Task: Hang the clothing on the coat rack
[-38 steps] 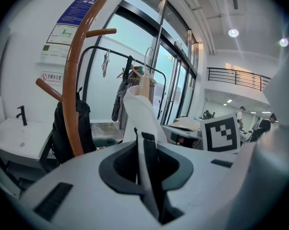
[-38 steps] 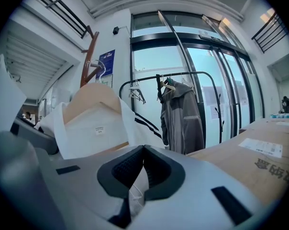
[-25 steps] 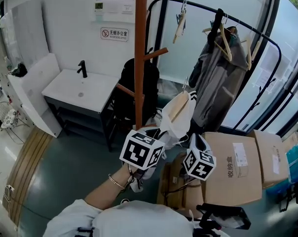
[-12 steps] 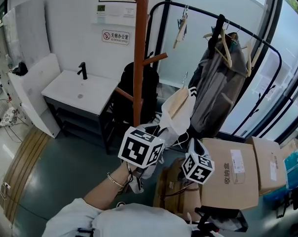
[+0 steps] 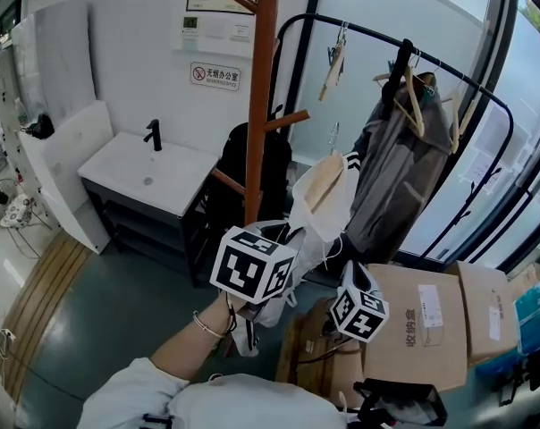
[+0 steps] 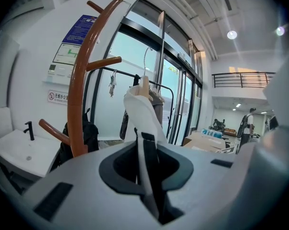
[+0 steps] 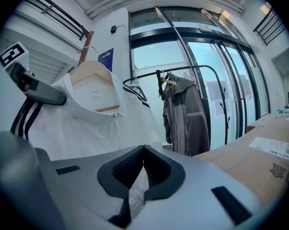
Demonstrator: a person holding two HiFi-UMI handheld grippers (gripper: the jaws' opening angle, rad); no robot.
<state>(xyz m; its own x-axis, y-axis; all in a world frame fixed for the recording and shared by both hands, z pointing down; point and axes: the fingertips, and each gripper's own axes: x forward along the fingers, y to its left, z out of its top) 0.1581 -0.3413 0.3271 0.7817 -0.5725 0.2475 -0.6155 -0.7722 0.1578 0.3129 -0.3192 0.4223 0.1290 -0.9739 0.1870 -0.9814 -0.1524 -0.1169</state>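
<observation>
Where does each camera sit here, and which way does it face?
Left gripper view: on the left gripper, looking up along its fingers, shut on the white garment, toward the coat rack.
Right gripper view: on the right gripper, looking up past its fingers, shut on the white garment, toward the grey jacket.
Head view: on the person's head, facing steeply down at both grippers and the left forearm.
Shared: all three show the white garment.

Top of the coat rack (image 5: 257, 96) cut off by the upper edge in the head view, its base hidden behind the left claw (image 5: 263, 262), lower part of the white garment (image 5: 324, 199) covered by both marker cubes, print on the wall sign (image 5: 215, 76) too small to be read
</observation>
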